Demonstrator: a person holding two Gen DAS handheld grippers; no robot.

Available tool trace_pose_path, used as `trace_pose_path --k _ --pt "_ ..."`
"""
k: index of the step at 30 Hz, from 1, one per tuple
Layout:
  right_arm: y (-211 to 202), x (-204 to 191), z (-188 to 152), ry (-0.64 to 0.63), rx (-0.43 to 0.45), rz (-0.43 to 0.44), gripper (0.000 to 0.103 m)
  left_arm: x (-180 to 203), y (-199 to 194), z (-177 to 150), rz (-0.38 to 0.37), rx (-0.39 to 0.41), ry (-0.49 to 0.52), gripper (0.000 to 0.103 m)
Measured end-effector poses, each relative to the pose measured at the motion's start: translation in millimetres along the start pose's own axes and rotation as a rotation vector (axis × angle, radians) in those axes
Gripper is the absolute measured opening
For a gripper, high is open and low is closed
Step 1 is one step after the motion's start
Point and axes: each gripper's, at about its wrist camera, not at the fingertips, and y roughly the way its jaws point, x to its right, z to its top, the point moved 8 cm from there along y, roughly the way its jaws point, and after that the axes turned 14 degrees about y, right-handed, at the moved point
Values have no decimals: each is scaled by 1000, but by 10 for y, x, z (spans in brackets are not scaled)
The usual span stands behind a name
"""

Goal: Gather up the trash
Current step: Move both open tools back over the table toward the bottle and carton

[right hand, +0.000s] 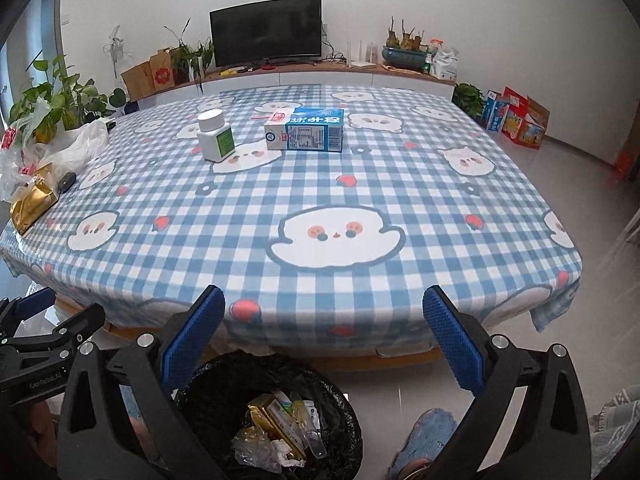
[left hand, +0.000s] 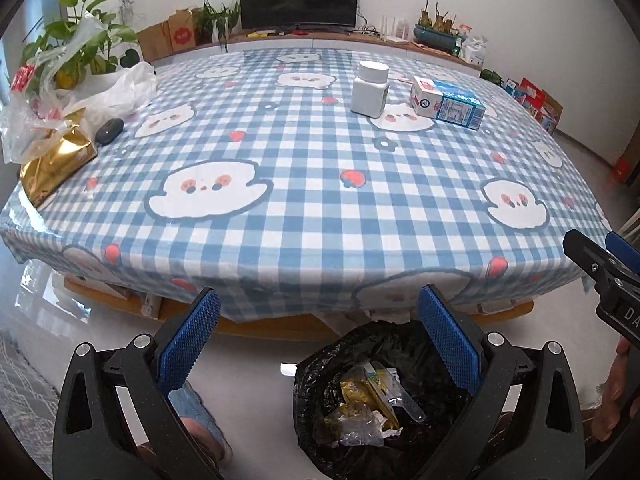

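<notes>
A white pill bottle [left hand: 369, 88] stands upright on the checked tablecloth [left hand: 304, 184], far right of centre; it also shows in the right wrist view [right hand: 215, 135]. A blue and white carton [left hand: 447, 104] lies on its side next to it, also in the right wrist view [right hand: 305, 130]. A bin with a black bag [left hand: 384, 396] stands on the floor before the table and holds several wrappers [right hand: 280, 424]. My left gripper [left hand: 318, 316] is open and empty above the bin's left side. My right gripper [right hand: 324, 312] is open and empty above the bin [right hand: 276, 412].
Plastic bags [left hand: 80, 92], a gold packet [left hand: 56, 164] and a dark oval object [left hand: 109, 131] lie at the table's left edge, beside potted plants [right hand: 60, 100]. A TV [right hand: 266, 32] stands on a low cabinet behind. Boxes [right hand: 516, 116] sit on the floor at the right.
</notes>
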Motion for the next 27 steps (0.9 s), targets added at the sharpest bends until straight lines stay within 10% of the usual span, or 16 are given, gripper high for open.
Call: trace_pose_path --k 27 --pt "765 -4 869 6 13 10 95 -40 809 1217 4 31 33 97"
